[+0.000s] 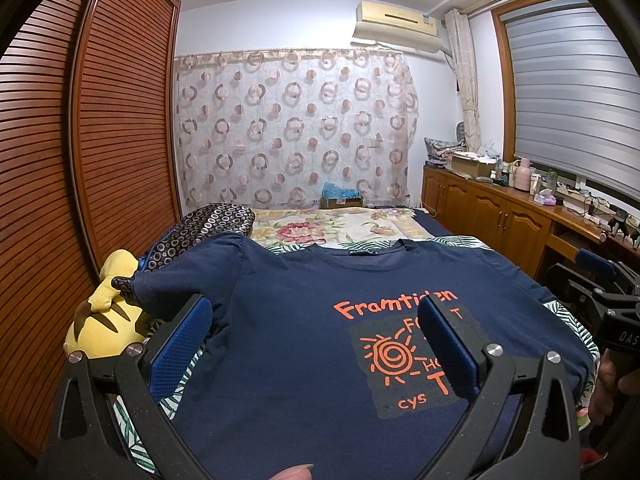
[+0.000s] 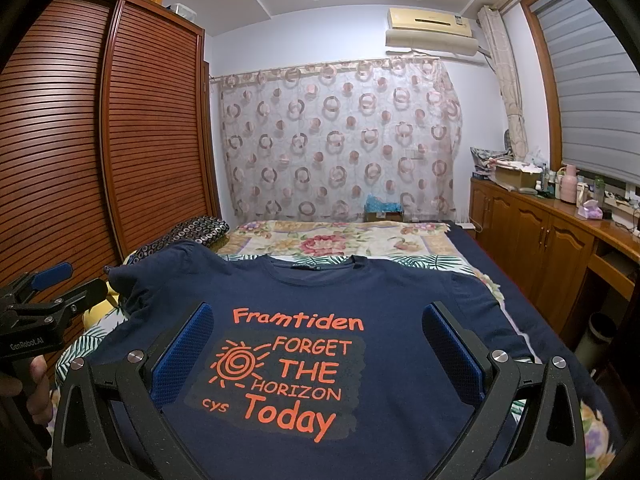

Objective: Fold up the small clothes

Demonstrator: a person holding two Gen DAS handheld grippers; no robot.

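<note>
1. The slatted brown wardrobe point(image 2: 100, 128) fills the left wall; its top and near end are cut off by the lens rim.
2. The bed point(image 2: 512, 292) lies below a sheer circle-patterned curtain point(image 2: 340, 136); a floral quilt point(image 2: 332, 240) covers its far part, and its near edge is hidden under the shirt.
3. The navy T-shirt point(image 2: 400, 300) lies flat, front up, on the near end of the bed, collar pointing away. Its left sleeve bunches up over a dark ring-patterned pillow point(image 1: 200, 228); its hem is out of view. Orange print reads "Framtiden / FORGET THE HORIZON / Today", with "cys" beside a spiral sun.
4. A wooden cabinet point(image 2: 532, 236) along the right wall carries clutter too small to make out.
5. A cream air conditioner point(image 1: 396, 24) hangs high on the wall; its label is unreadable.
6. A yellow plush toy point(image 1: 104, 320) with brown stripes sits by the shirt's left sleeve, partly hidden.
7. The left gripper point(image 1: 316, 344) hovers over the shirt's left half, blue textured pads spread wide, holding nothing. Seen from the right camera, its body reads "GenRobot.AI".
8. The right gripper point(image 2: 318, 352) hovers over the print, likewise spread and empty.
</note>
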